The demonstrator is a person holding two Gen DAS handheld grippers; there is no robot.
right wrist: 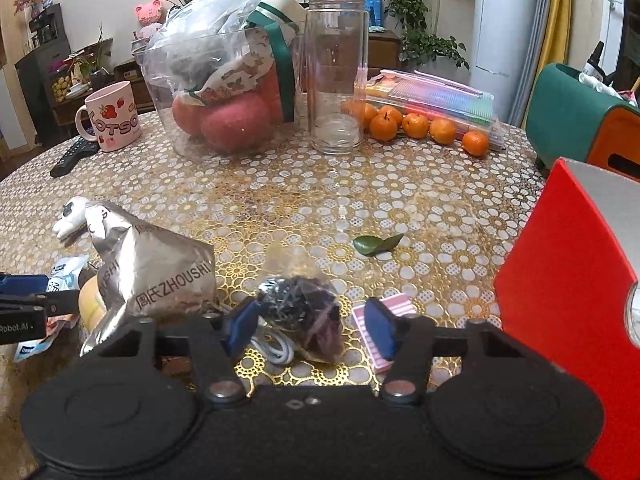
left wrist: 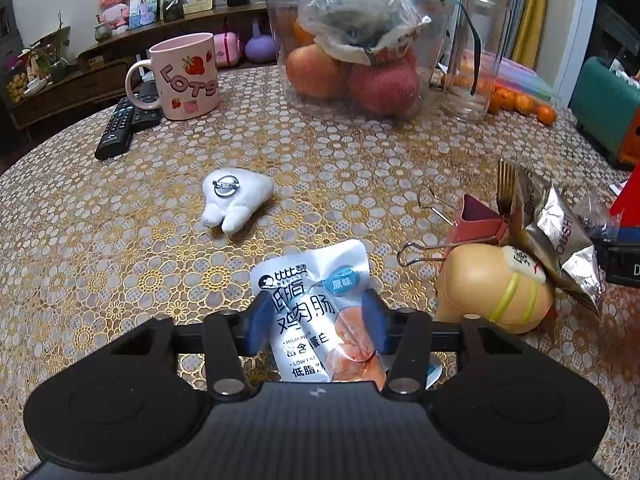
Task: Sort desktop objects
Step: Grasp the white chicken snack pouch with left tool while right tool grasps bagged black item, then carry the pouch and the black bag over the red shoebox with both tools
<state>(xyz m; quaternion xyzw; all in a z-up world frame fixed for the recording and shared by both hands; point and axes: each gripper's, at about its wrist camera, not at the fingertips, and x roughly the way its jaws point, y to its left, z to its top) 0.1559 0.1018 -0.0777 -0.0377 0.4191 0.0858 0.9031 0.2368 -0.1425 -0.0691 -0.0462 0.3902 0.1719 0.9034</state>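
In the left wrist view my left gripper point(left wrist: 318, 320) is shut on a white and blue sausage packet point(left wrist: 316, 304); both blue pads press its edges and it sticks up over the gold-patterned table point(left wrist: 360, 184). In the right wrist view my right gripper point(right wrist: 310, 328) stands open around a small clear bag of dark bits point(right wrist: 300, 308). The left pad is at the bag's side, while the right pad stands a little apart from it. A white cable point(right wrist: 276, 348) lies under the bag and a pink striped item point(right wrist: 390, 306) sits behind the right pad.
A white plush tooth point(left wrist: 234, 200), binder clip point(left wrist: 474, 224), tan toy point(left wrist: 496, 288) and foil packets point(left wrist: 560, 236) lie near the left gripper. Farther back are a pink mug point(left wrist: 186, 76), remotes point(left wrist: 120, 128), an apple container point(left wrist: 360, 60), a glass jar point(right wrist: 336, 72) and tangerines point(right wrist: 416, 125). A red box point(right wrist: 572, 280) stands close right.
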